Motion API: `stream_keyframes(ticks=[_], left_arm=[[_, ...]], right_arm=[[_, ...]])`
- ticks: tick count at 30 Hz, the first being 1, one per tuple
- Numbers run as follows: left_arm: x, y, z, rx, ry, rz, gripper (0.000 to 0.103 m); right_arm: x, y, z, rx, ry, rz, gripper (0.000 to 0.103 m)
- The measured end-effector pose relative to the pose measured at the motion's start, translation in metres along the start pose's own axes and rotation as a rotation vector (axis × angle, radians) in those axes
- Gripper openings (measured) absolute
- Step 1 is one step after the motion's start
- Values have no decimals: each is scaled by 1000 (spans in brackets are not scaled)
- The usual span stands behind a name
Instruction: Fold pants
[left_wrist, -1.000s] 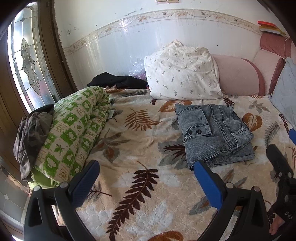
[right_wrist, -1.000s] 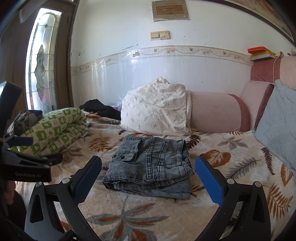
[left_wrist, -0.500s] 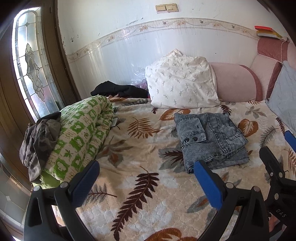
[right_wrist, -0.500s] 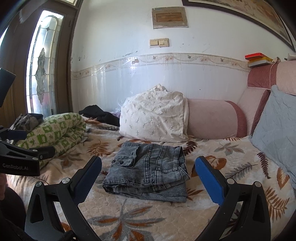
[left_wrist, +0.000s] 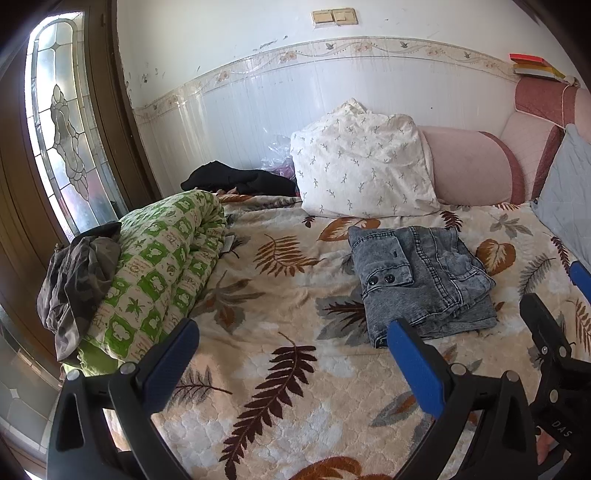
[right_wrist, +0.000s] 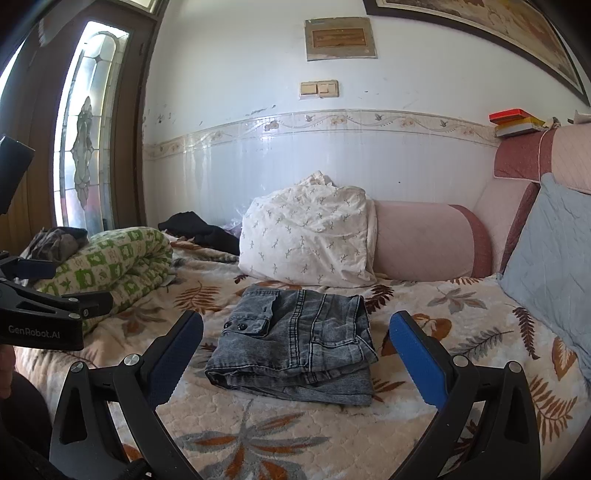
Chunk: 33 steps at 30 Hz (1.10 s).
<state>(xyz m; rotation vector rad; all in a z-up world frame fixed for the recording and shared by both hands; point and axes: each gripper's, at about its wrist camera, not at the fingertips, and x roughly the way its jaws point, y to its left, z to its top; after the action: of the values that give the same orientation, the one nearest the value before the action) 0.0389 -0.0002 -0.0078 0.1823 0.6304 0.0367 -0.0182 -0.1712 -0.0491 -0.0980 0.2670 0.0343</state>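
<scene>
A leaf-patterned bedspread (left_wrist: 280, 369) covers the bed. At its left edge lies a rolled green-and-cream quilt (left_wrist: 162, 273), with a crumpled grey-brown garment (left_wrist: 74, 277) draped over its near-left end. At the far side, a white sprigged pillow (left_wrist: 362, 173) leans against a pink bolster (left_wrist: 469, 166), and a black garment (left_wrist: 236, 181) lies left of the pillow. A grey-blue cushion (right_wrist: 554, 254) stands on the right. Stacked books (right_wrist: 513, 123) rest atop the headboard (right_wrist: 517, 158). A double light switch (right_wrist: 319, 88) sits on the far wall, a stained-glass window (left_wrist: 59, 122) on the left.
</scene>
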Motion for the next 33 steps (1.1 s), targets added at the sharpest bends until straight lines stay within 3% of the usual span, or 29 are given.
stream_keyframes(ticks=[33], left_arm=[[17,8,-4,-38,26,-13,103]], right_arm=[[9,4,-6,-32,24,-4,102]])
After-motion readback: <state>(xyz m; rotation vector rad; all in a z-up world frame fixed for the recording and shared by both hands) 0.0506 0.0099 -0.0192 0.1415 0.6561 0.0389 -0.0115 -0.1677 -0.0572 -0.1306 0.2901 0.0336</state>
